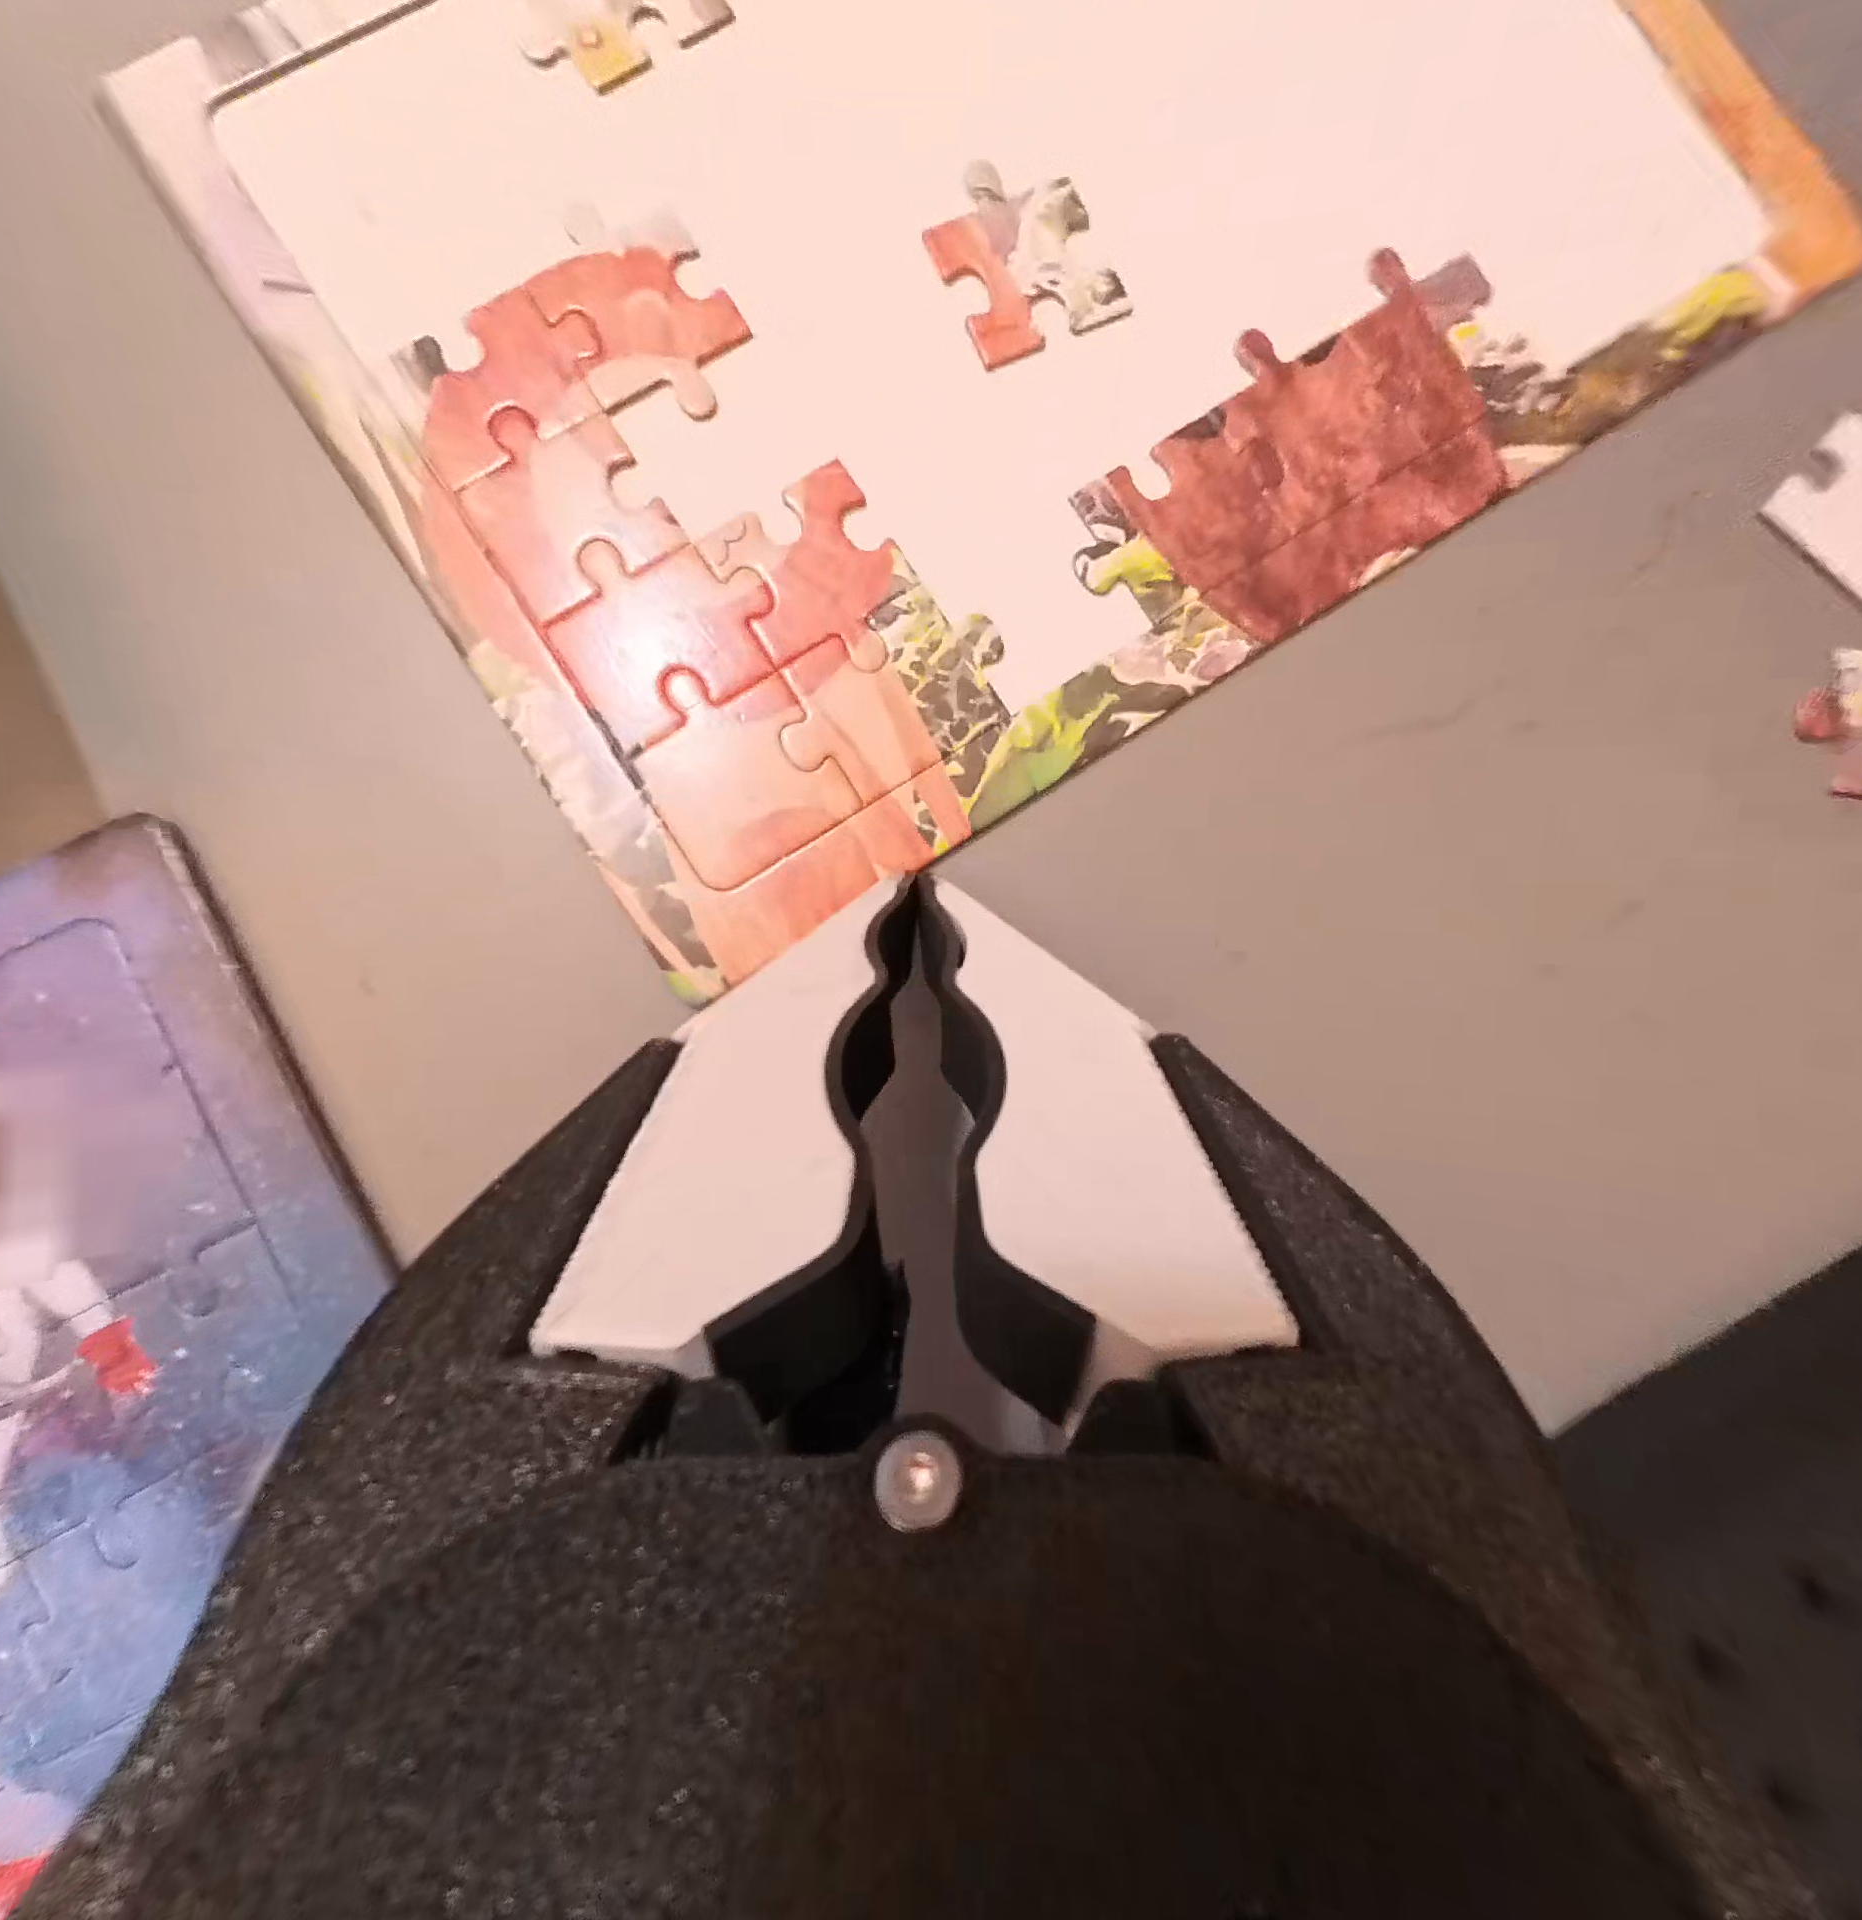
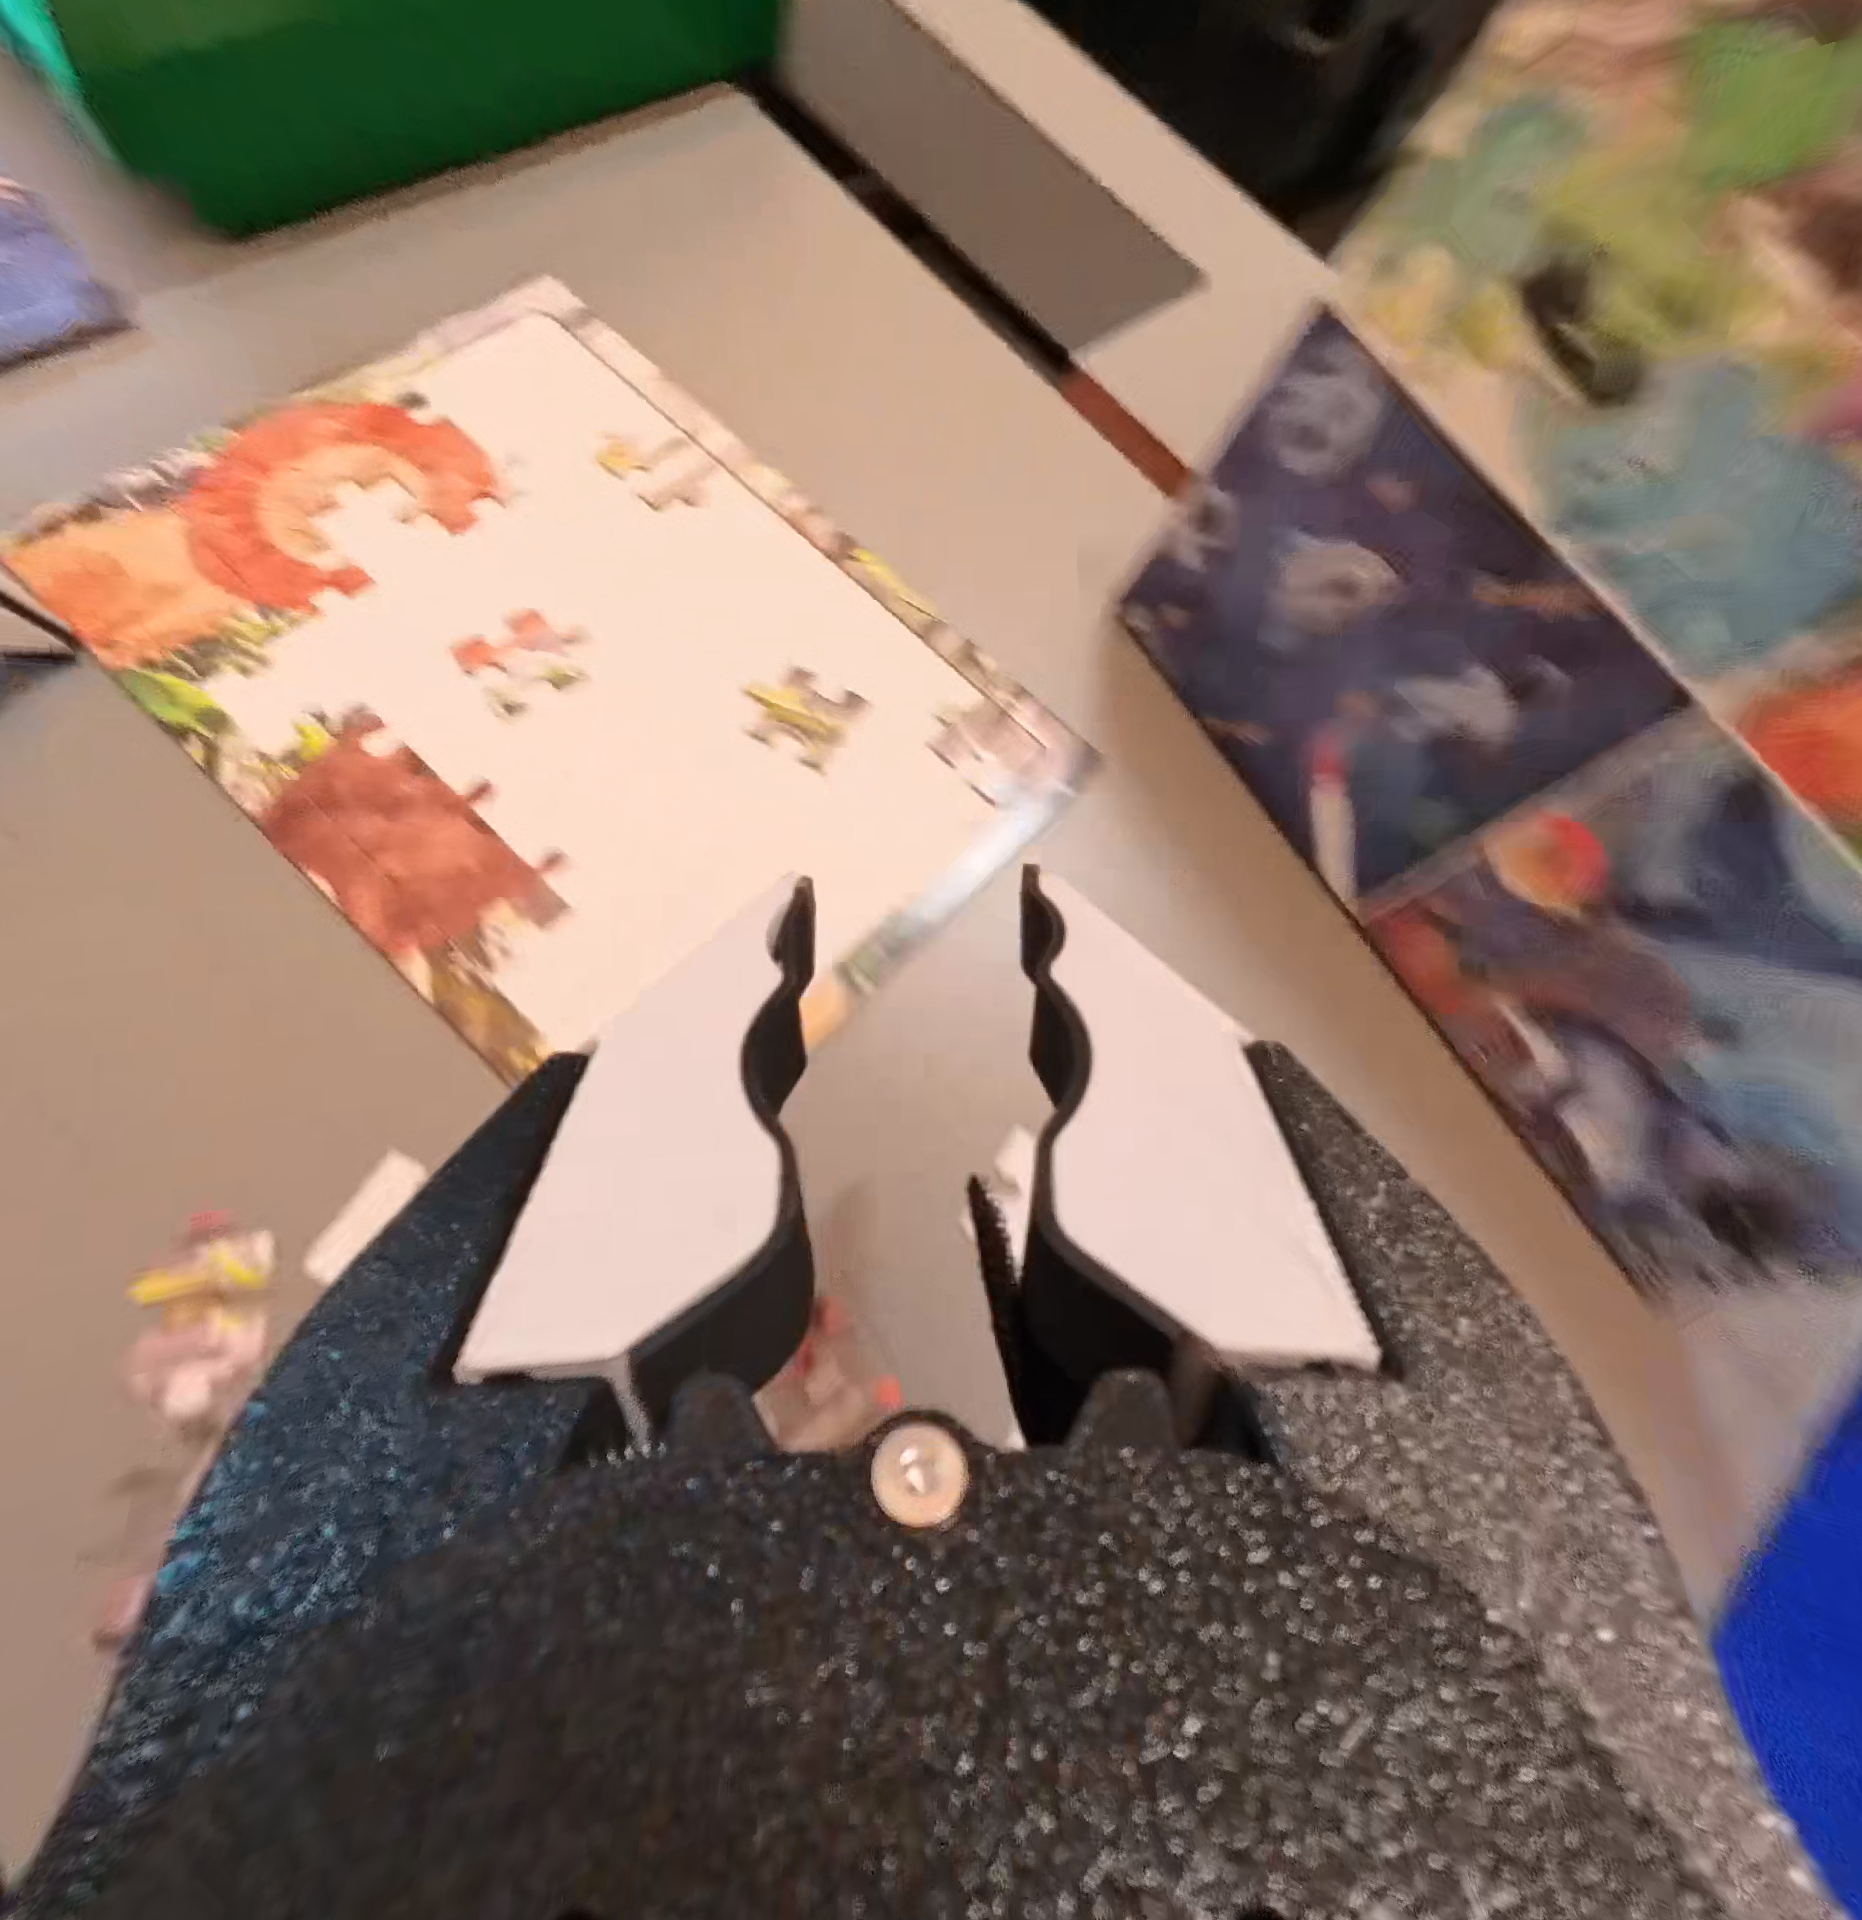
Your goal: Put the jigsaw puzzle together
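While our left tongs [image 1: 919, 891] sit pressed together with nothing between them, tips at the near corner of the puzzle board [image 1: 1270, 135], our right tongs [image 2: 914, 902] stand parted and empty above that board's near edge in the blurred right wrist view. Loose pieces [image 1: 1857, 717] lie on the grey counter [image 1: 1374, 935] just beside the board, one flipped white side up [image 1: 1841, 509]. A finished blue puzzle [image 1: 127, 1247] lies to the left; more puzzle pictures [image 2: 1426, 644] crowd the right, with a green box [image 2: 407, 94] beyond. Inside the board's frame, a red-orange cluster [image 1: 636, 540] fills the near corner, a brown cluster [image 1: 1322, 468] sits along the edge, and a lone red piece [image 1: 1020, 270] lies on the white base between them.
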The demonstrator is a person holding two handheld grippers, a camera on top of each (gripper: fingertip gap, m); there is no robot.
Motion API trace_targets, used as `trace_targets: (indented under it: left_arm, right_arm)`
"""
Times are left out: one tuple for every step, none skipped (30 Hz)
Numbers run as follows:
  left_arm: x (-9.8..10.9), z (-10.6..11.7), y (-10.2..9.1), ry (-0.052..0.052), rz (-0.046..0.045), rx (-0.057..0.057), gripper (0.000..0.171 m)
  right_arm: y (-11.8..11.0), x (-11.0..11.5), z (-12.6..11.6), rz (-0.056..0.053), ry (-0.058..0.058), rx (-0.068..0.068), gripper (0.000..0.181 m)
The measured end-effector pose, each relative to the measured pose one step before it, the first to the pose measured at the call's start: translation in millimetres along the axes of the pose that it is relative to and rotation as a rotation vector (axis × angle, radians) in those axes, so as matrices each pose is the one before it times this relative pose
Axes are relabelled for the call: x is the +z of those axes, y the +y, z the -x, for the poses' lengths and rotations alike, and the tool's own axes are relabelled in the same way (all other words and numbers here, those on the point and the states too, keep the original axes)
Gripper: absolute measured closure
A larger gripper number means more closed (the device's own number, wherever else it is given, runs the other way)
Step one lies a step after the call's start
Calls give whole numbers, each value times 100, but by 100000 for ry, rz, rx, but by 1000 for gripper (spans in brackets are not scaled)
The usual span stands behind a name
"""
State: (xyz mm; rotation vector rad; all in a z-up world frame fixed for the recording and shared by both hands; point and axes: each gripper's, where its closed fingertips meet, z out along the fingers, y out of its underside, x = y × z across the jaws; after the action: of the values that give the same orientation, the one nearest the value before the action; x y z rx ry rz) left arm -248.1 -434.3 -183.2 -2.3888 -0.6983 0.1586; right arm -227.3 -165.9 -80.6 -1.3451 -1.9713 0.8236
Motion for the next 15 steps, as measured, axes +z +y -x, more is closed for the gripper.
trace_targets:
  left_arm:
    - [117,594,-112,-3165,-426,631,171]
    - [131,571,-165,-3093,-923,572,171]
    - [142,366,-181,-1969,-908,-241,171]
    - [110,306,-156,-1928,-678,-866,171]
    - [56,357,-64,-2972,-113,-809,171]
    - [-73,160,-54,-2908,139,365,171]
    - [-220,-147,-250,-2045,-1060,1733,171]
    - [-363,-377,-527,-1393,-2561,1954,171]
    - [-417,-537,-728,-785,-3391,1518,171]
    - [-428,-652,-890,-248,-4258,1340,171]
    - [-357,-768,-950,196,-4815,1621,171]
    - [-237,-747,-893,34,-4826,1967,171]
    - [-86,-653,-751,-473,-4499,1671,171]
    - [18,-635,-632,6,-4184,921,171]
    - [31,-744,-591,1305,-4450,17,171]
  right_arm:
    - [1255,-1670,-878,570,3186,1484,142]
    - [1552,-1437,-515,1487,1382,1866,141]
    - [1805,-1210,-273,2111,689,1936,141]
    - [2051,-1019,-32,2679,45,1663,141]
    - [2211,-910,106,3144,-196,1362,141]
    - [2212,-838,-32,2555,1018,1464,141]
    - [2258,-837,-164,2488,1845,1822,141]
    - [2033,-898,-244,1330,2019,2394,141]
    - [1564,-991,-257,-1435,1455,3624,141]
    - [1203,-1034,-268,-2929,729,5041,142]
    - [1023,-1003,-370,-3170,686,5614,143]
    - [924,-897,-508,-2634,1358,4681,146]
    - [721,-685,-520,-2431,1483,2656,147]
    - [735,-464,-281,-340,-8,700,147]
    - [658,-365,-442,887,895,287,147]
